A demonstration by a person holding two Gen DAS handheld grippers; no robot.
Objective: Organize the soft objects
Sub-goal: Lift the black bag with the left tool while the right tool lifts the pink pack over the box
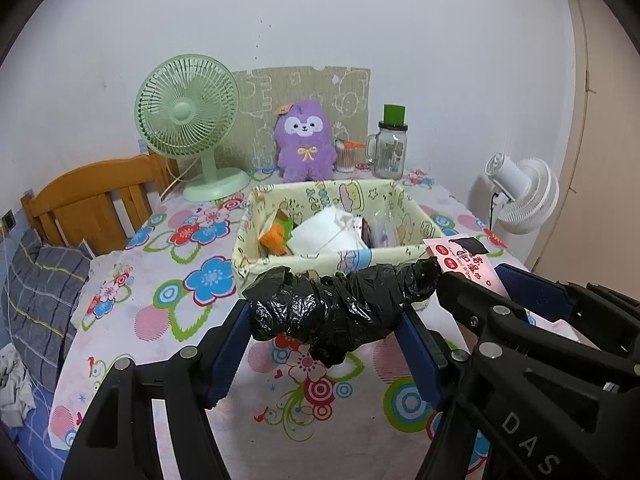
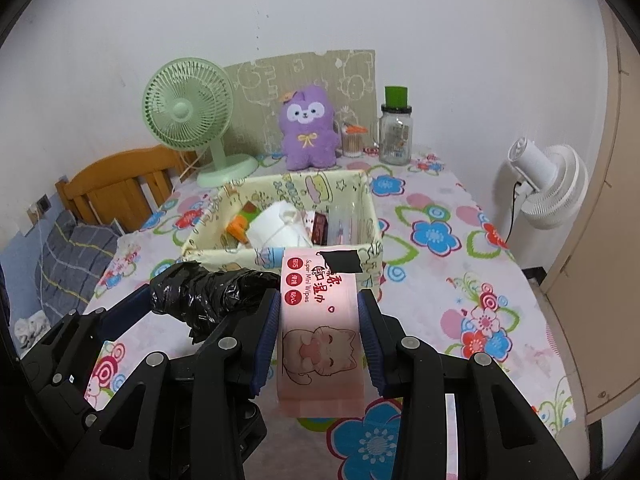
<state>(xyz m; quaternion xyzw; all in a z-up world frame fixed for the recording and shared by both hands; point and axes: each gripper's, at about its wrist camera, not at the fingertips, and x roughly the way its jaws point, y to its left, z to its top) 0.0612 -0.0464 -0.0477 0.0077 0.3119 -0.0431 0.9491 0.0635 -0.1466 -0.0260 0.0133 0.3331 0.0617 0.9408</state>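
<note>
Currently both grippers are loaded, side by side just short of the fabric basket (image 1: 416, 216) on the flowered tablecloth (image 1: 168, 300).

Left gripper (image 1: 326, 320): clenched on a roll of black plastic bags (image 1: 340, 304), held crosswise, both ends sticking out past the pads. Crinkled, glossy film; looks light and squashy, probably slippery. Mid-roll grip seems right, since the ends would crumple.

Right gripper (image 2: 318, 332): clamped on a pink wet-wipes pack (image 2: 318, 320), pads on its long edges, front half jutting toward the basket. Soft pouch, likely a little heavy with damp wipes; may sag or buckle if squeezed harder. Black flap (image 2: 340, 261) at its far end looks loosely attached, so avoid it.

Basket already holds white tissue (image 1: 324, 232) and small packets; free room appears limited, right side best.
</note>
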